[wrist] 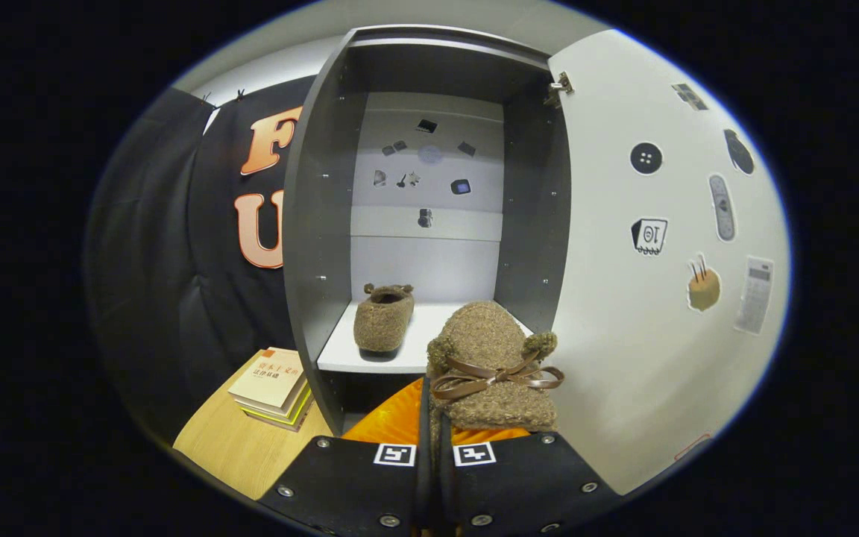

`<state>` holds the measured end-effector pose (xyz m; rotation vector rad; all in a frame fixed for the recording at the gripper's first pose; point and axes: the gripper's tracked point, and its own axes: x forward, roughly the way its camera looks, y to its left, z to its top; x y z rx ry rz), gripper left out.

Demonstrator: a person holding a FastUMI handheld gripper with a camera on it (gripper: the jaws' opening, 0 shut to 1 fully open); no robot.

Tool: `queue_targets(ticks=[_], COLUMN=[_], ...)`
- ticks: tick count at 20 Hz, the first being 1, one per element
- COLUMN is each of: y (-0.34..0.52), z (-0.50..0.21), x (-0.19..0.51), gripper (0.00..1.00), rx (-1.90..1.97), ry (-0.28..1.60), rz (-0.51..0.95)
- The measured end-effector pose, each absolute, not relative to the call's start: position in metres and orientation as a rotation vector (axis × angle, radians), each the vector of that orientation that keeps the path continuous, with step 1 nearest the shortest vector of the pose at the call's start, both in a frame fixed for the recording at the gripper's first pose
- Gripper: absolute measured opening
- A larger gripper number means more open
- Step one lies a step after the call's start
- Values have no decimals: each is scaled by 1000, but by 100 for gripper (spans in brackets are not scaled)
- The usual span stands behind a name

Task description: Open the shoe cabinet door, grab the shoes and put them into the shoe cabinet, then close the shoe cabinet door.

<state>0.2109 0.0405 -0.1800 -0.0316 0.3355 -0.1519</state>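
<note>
The tongs stand nearly closed, pinching the heel rim of a fuzzy brown slipper that juts ahead of them toward the open shoe cabinet; judged light, soft and compressible, it is best gripped at that firmer rim.

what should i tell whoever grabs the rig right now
Gripper: jaws shut on the second slipper, held up in front of the open cabinet.
First slipper already stands on the white shelf, toward its left side.
Cabinet door is swung open to the right.
Stack of books lies on the wooden table left of the cabinet.
Done: door opened, one slipper in.
Left: set the held slipper on the shelf beside the first, release, close the door.
</note>
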Motion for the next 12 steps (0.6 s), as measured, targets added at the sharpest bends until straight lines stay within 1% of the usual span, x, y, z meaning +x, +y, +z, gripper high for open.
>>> queue_targets(ticks=[12], y=[13], z=[-184], x=[384], gripper=[4], rx=[-2], ry=[307], rz=[-42])
